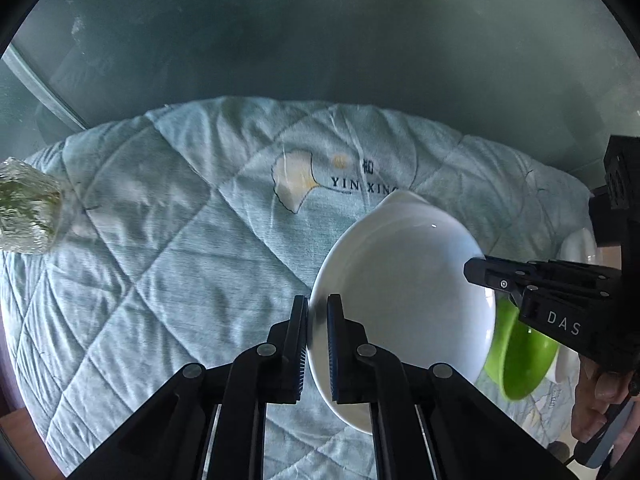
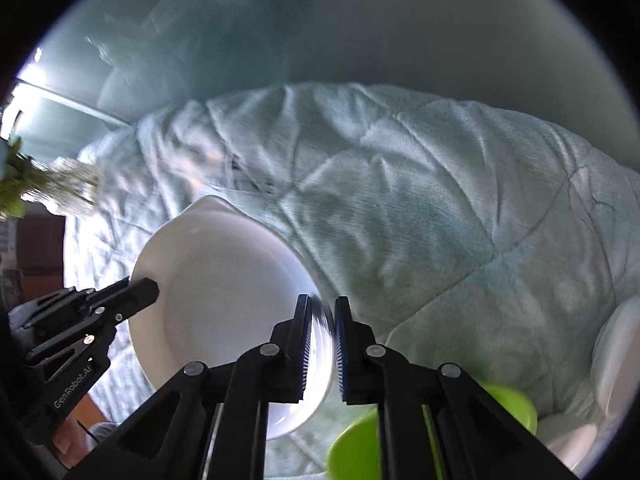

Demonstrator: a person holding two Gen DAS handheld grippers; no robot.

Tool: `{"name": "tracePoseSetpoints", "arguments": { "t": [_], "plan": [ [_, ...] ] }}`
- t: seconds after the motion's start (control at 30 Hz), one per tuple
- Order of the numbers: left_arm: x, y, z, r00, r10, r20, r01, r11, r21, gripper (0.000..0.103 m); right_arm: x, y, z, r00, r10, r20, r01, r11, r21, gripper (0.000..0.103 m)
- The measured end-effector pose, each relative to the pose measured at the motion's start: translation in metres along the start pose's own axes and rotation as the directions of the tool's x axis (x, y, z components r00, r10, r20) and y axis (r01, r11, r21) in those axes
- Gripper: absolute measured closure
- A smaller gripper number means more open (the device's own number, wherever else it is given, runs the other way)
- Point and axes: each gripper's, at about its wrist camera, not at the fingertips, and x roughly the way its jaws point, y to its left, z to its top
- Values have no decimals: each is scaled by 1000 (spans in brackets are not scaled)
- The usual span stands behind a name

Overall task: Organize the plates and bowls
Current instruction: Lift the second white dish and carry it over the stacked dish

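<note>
At far left stands a clear glass vase (image 1: 25,210) with green stems, well apart from the work. The left tool (image 1: 317,344) pinches the near rim of a white plate (image 1: 400,280), fingers pressed on either side of the edge; the plate is tilted, lifted over a quilted pale-blue blanket (image 1: 160,240) that covers the surface. On the plate's opposite rim the right tool (image 2: 323,344) is also clamped, rim blurred between its pads. So both tools carry one plate between them. Judgement: the step is moving this plate toward a stack; done well, both grips keep level with each other, move at one pace, and lower the plate flat before either lets go, since a thin glazed rim can slip out of narrow pads. Below and right of the plate sits a green bowl (image 1: 520,364), one only. Further right, white dishes (image 2: 612,364) lie at the blanket's edge, at least two, though blur and the frame edge keep me from a firm count.
</note>
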Motion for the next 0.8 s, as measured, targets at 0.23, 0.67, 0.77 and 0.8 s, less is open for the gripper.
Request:
{"name": "tracePoseSetpoints", "arguments": {
  "t": [0.23,0.67,0.77,0.8],
  "plan": [
    [-50,5,-13,998,-30,47,30,1000,2,99,-45,9,-21,998,55,36,-56,998,26,95],
    [-158,-7,-87,985,-82,150,81,997,16,100,-129,42,-89,987,62,148,-60,998,-17,95],
    [-172,-6,-109,985,-90,150,89,996,13,100,-135,51,-109,985,75,155,-74,997,-13,96],
    [-177,-7,-117,985,-91,149,89,996,15,100,-138,52,-118,984,77,160,-77,997,-8,96]
  ]
}}
